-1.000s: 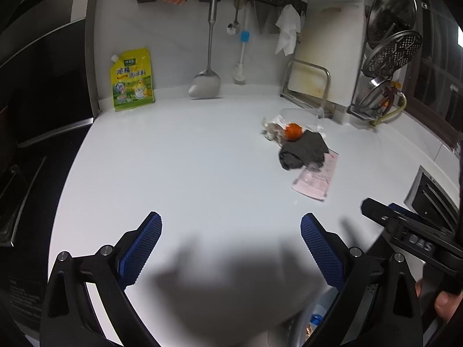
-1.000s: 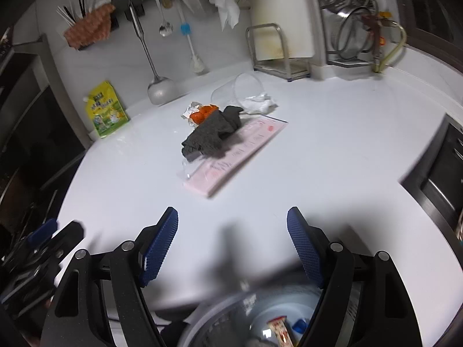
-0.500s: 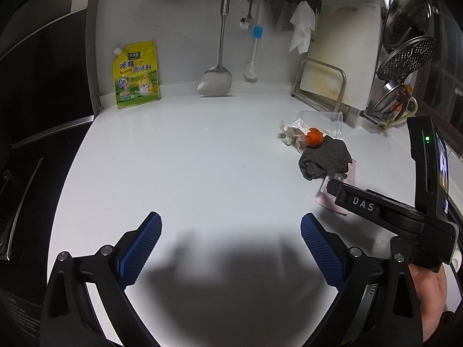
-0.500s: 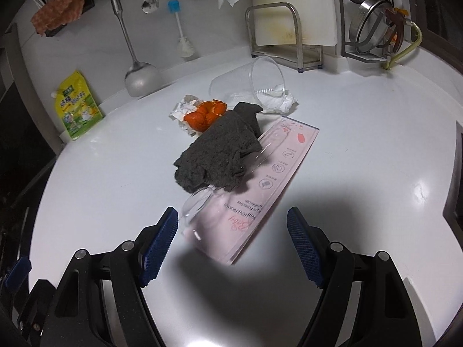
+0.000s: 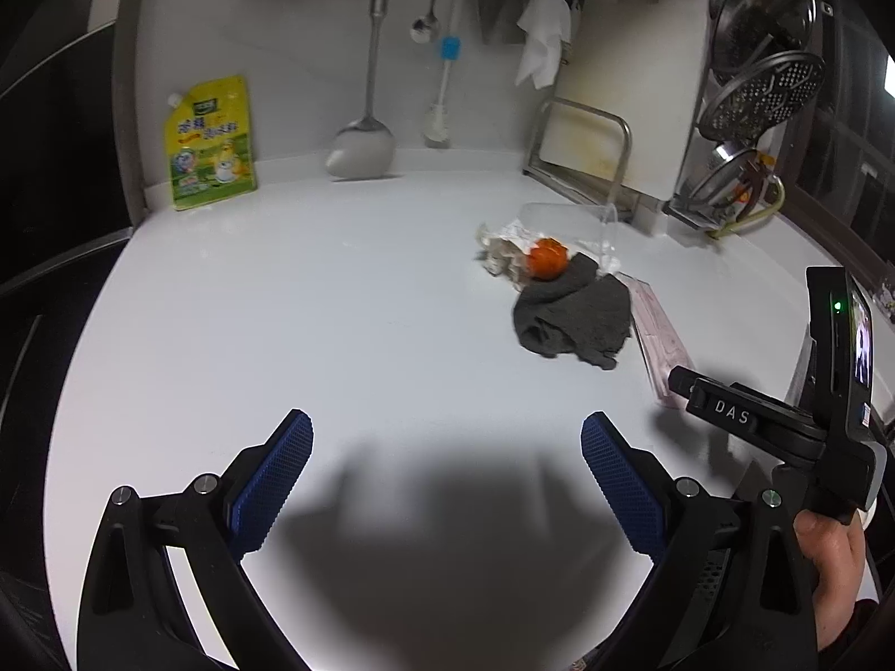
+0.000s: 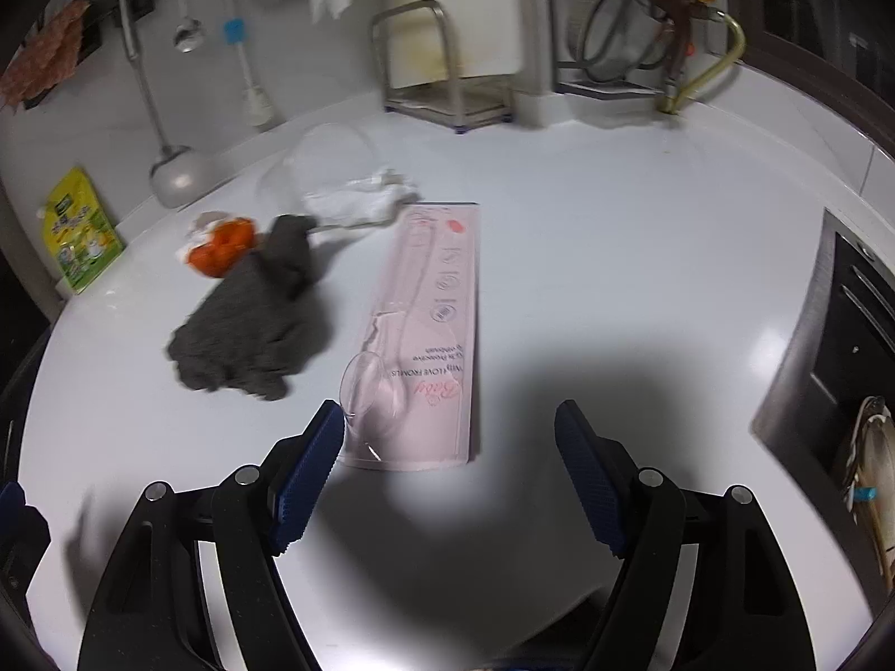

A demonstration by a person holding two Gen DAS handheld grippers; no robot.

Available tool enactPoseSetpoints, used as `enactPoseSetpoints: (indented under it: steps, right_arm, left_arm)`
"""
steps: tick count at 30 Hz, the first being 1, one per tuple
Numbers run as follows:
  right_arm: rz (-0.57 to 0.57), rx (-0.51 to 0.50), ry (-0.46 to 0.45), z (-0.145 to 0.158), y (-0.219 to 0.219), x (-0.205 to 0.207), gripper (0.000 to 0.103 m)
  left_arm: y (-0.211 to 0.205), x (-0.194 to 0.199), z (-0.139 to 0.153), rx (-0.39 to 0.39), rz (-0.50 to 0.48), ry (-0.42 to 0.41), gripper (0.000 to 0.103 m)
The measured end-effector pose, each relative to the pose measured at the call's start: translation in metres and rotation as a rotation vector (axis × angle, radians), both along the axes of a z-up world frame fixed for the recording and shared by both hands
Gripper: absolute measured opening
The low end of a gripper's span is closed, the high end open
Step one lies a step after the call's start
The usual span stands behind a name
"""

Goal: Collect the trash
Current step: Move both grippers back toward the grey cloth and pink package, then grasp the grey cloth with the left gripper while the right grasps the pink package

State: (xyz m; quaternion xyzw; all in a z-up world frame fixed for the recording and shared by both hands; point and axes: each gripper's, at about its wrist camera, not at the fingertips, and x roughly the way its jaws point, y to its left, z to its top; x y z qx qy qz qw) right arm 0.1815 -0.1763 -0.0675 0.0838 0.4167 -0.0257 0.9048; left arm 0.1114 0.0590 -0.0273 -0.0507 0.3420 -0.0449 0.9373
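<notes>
While both tools gape empty, pink package [image 6: 430, 335] lies just ahead of right tool [image 6: 450, 442], w/ near end btwn its tips.

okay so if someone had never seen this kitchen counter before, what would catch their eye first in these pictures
Probably the small heap of litter mid-counter: a crumpled dark grey cloth with a bright orange scrap at its far end, and a long pink cardboard package lying flat beside it. The open right gripper hovers just short of that package's near end. Farther back, a yellow-green spouted pouch leans against the wall at the left.
</notes>
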Motion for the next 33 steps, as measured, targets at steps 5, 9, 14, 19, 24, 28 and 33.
enactPoseSetpoints:
  steps: [5, 9, 14, 19, 24, 28, 33]
  right_arm:
    - [-0.040, -0.023, 0.014, -0.003, -0.038, 0.006, 0.074]
    - [0.002, 0.025, 0.003, -0.001, -0.055, 0.007, 0.074]
    - [0.094, 0.083, 0.010, 0.001, -0.058, 0.016, 0.074]
    - [0.153, 0.049, 0.030, 0.000, -0.051, 0.021, 0.074]
    - [0.148, 0.085, 0.031, 0.004, -0.058, 0.027, 0.074]
    - [0.189, 0.107, 0.061, 0.008, -0.052, 0.047, 0.075]
    - [0.225, 0.038, 0.116, 0.002, -0.043, 0.074, 0.075]
  left_arm:
    - [-0.023, 0.007, -0.001, 0.010, -0.030, 0.009, 0.095]
    - [-0.034, 0.019, -0.001, 0.003, -0.039, 0.017, 0.095]
    - [-0.047, 0.041, -0.002, 0.006, -0.029, 0.022, 0.095]
    - [-0.057, 0.061, -0.003, 0.010, -0.024, 0.037, 0.095]
    - [-0.065, 0.074, -0.003, 0.034, -0.010, 0.040, 0.095]
    - [-0.071, 0.086, -0.004, 0.038, -0.010, 0.057, 0.095]
    - [-0.074, 0.100, -0.010, 0.016, 0.002, 0.096, 0.095]
